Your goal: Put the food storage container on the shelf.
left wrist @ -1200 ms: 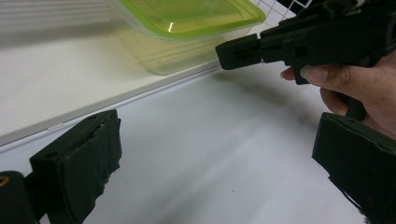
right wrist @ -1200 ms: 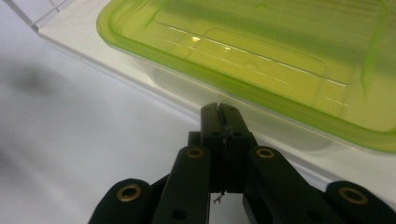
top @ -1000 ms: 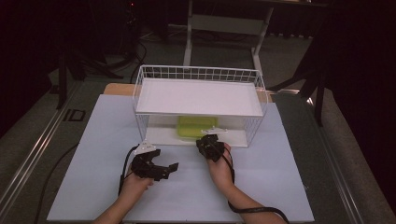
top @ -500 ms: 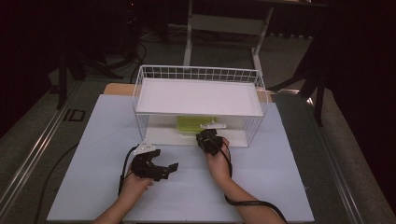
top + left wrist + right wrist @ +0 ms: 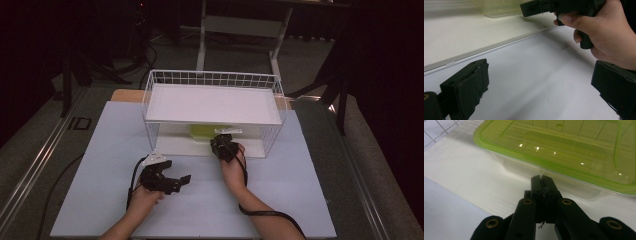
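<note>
Container: green-lidded clear box, sitting on the lower shelf of the white wire rack, under its top board.
Right gripper: jaws pressed together, nothing between them; it has edged forward from the mat to the box's near wall, tips just at it.
Left gripper: jaws wide, empty, parked on the mat as before.
Meaning: closed tips look set to nudge or hook the box, not grasp it.

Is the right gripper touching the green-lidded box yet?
Cannot tell: in the right gripper view the shut right gripper tips meet the box edge with no clear gap.
</note>
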`<state>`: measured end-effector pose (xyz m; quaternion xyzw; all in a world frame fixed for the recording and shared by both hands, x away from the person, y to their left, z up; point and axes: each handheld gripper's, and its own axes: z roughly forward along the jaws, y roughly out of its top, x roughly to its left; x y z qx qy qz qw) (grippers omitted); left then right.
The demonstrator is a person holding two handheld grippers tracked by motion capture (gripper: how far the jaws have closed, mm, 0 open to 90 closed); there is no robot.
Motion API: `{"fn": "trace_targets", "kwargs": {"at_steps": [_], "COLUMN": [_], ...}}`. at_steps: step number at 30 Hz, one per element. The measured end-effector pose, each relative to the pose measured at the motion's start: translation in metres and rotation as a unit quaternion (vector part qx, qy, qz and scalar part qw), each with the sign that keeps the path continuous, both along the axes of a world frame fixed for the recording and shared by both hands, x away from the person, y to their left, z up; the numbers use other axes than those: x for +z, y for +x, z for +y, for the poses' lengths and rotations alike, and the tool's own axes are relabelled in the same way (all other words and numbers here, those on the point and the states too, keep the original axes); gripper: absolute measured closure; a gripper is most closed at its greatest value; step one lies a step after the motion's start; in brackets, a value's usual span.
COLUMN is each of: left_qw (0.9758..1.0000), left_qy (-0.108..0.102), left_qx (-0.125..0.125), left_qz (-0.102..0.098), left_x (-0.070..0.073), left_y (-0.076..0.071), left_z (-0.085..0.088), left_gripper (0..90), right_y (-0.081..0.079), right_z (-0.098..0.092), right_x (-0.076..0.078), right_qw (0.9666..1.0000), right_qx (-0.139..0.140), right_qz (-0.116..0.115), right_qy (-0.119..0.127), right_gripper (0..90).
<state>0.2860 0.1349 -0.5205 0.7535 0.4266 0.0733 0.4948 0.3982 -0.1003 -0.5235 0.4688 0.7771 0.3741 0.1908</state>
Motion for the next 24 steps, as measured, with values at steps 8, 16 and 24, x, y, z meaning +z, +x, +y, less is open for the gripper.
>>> {"fn": "trace_targets", "kwargs": {"at_steps": [8, 16, 24], "left_qw": [1.0, 0.9999, 0.9998], "left_qy": [0.006, 0.006, 0.008], "left_qx": [-0.001, 0.0, -0.007], "left_qz": [-0.004, -0.008, -0.017], "left_x": [0.0, 0.002, 0.009], "left_y": [-0.001, 0.0, 0.001], "left_z": [-0.001, 0.0, -0.004], "left_gripper": [2.2, 2.2, 2.2], "right_y": [-0.003, -0.013, -0.031], "right_z": [0.004, 0.005, -0.001], "right_x": [0.001, 0.009, 0.018], "right_qw": [0.9999, 0.9996, 0.9986], "right_qx": [0.002, 0.025, 0.037], "right_qz": [0.012, -0.01, -0.038], "right_qy": [0.009, 0.007, 0.004], "right_gripper": [88.3, 82.9, 69.1]}}
